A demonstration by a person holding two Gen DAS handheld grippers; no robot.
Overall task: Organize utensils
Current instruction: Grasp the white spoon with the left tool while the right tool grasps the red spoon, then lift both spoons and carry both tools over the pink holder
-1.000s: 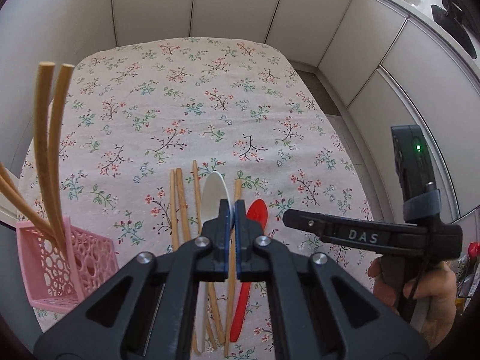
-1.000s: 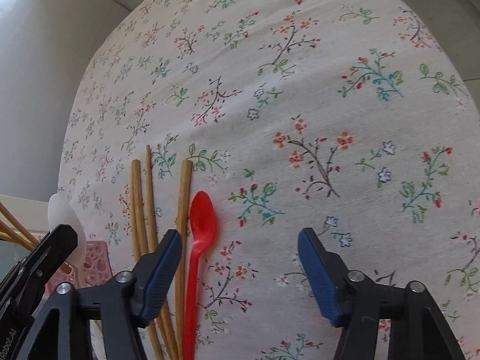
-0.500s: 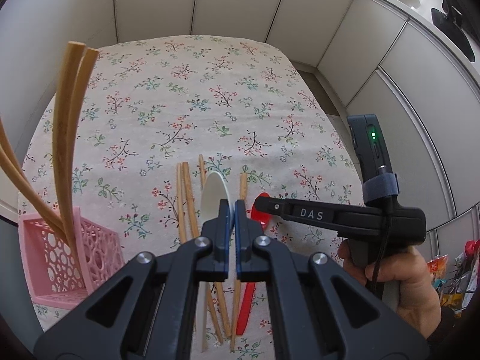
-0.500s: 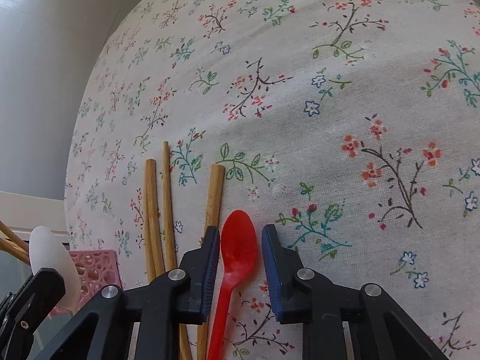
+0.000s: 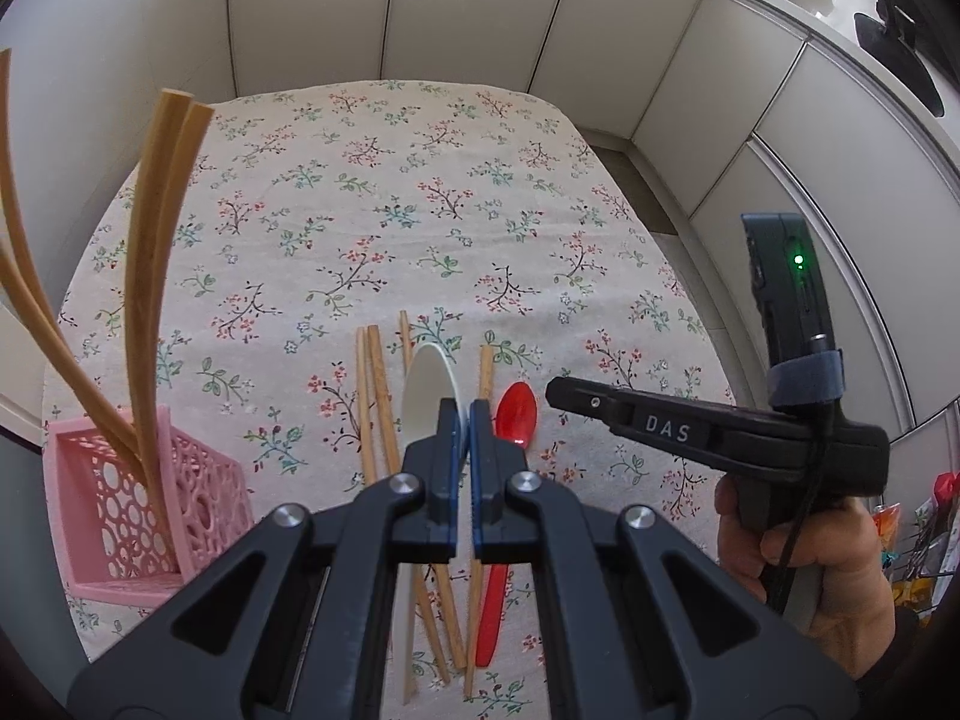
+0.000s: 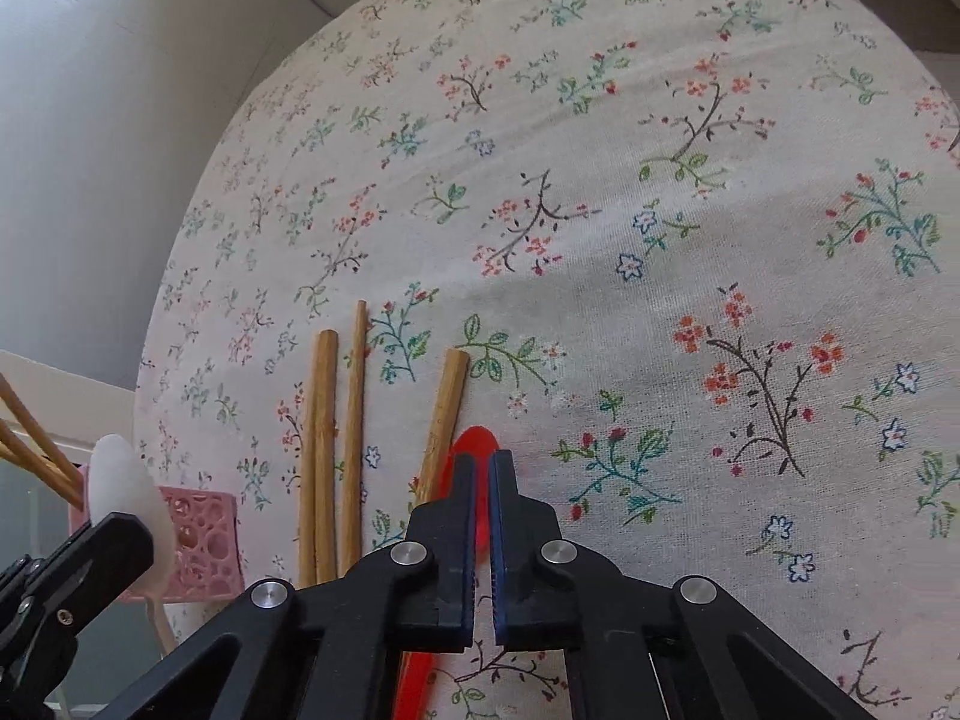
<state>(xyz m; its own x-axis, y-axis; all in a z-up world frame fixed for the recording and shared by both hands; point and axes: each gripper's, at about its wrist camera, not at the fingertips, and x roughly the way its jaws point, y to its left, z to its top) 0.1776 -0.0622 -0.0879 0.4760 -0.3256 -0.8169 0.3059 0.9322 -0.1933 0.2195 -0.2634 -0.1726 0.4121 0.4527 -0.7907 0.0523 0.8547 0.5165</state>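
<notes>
Utensils are split between the pink basket (image 5: 150, 516) at the far left, where several chopsticks (image 5: 150, 276) already stand leaning, and the floral tablecloth (image 5: 420, 192), where four loose chopsticks (image 5: 375, 402) lie side by side just left of the red spoon (image 5: 516, 414). My left gripper (image 5: 462, 420) is clamped on the white spoon (image 5: 426, 390), pinching it at the neck with the bowl sticking out ahead and the thin handle trailing below. My right gripper (image 6: 483, 468) has its jaws drawn together over the red spoon, near where bowl meets handle; I judge it is gripping, though the contact itself is hidden. Both spoons look like light, stiff, smooth plastic, so I expect they could pivot or slip. I would hold them at the flat neck, squarely, and carry them leftward to the basket.
</notes>
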